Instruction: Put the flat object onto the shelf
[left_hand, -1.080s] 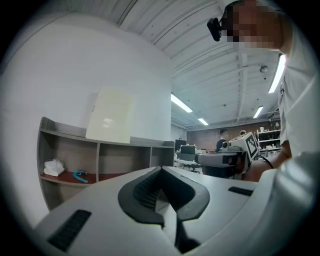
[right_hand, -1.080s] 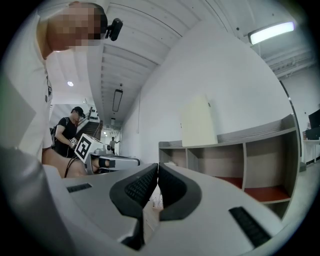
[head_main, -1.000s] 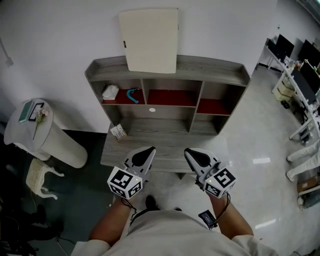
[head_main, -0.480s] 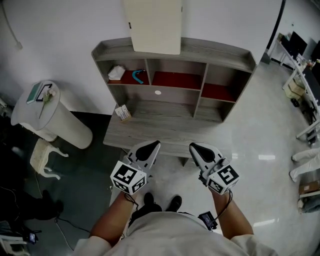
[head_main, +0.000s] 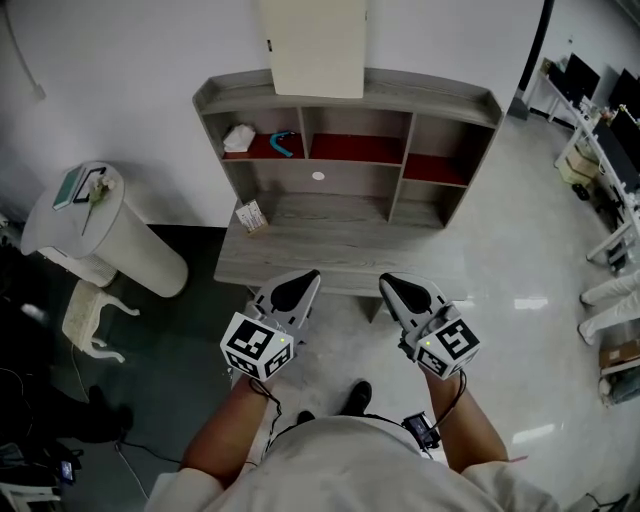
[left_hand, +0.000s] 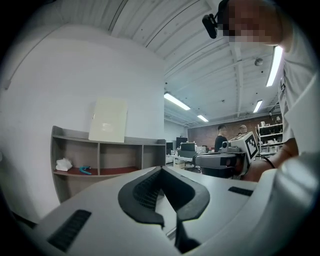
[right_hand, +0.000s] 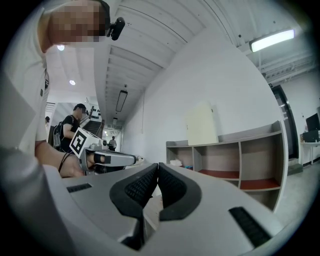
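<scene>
Flat object (head_main: 313, 45): cream panel, upright at the back edge of the shelf (head_main: 445, 98) top, against the wall. Left gripper (head_main: 301, 281), right gripper (head_main: 394, 284): jaws pressed together, nothing between them.

left gripper (head_main: 303, 280): pale grey; black ribbed pads; black-and-white marker cube
right gripper (head_main: 391, 284): the same colours
panel (head_main: 312, 45): plain cream; ahead of both
shelf (head_main: 345, 250): grey wood grain; red boards inside
tool (head_main: 284, 141): teal; ahead-left
cloth (head_main: 238, 138): white
bin (head_main: 120, 250): off-white; left of left gripper
</scene>
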